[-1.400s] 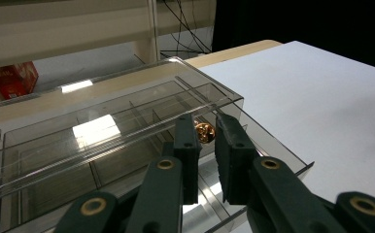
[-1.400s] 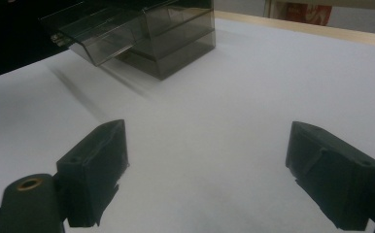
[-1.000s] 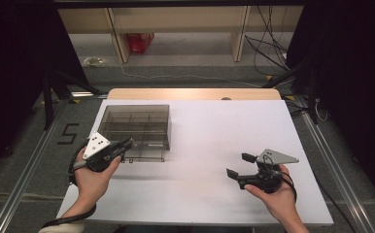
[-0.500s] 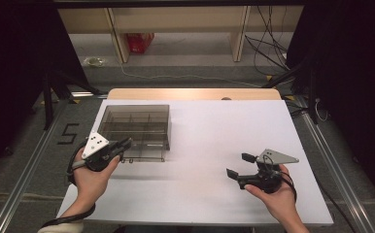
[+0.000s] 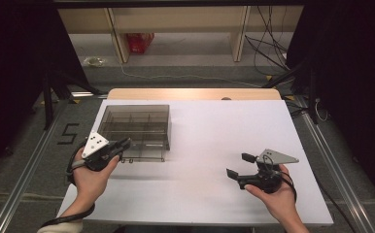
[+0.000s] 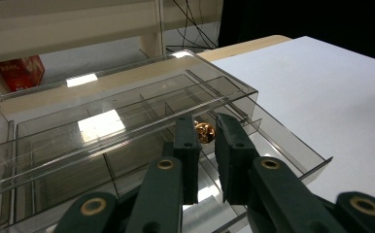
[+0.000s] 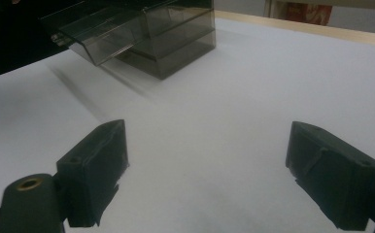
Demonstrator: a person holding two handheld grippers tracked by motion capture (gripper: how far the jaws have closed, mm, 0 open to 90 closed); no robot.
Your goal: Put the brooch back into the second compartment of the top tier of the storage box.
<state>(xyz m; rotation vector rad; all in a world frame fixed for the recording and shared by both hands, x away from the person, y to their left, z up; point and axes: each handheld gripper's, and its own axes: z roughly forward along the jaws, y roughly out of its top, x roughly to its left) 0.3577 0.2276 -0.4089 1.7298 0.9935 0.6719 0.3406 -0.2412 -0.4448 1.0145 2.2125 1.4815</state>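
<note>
Little change over the last second: left gripper (image 5: 123, 143) sits slightly lower at the smoked clear organizer box (image 5: 134, 124), right gripper (image 5: 239, 166) unmoved. Likely still lining up on the pulled-out drawer (image 6: 268, 141).

Left jaws narrow, holding nothing; a small gold object (image 6: 205, 132) lies in a drawer compartment just beyond the tips, in line with the gap.

Right jaws wide, empty, over bare white table (image 5: 224, 131), well apart from the box.
</note>
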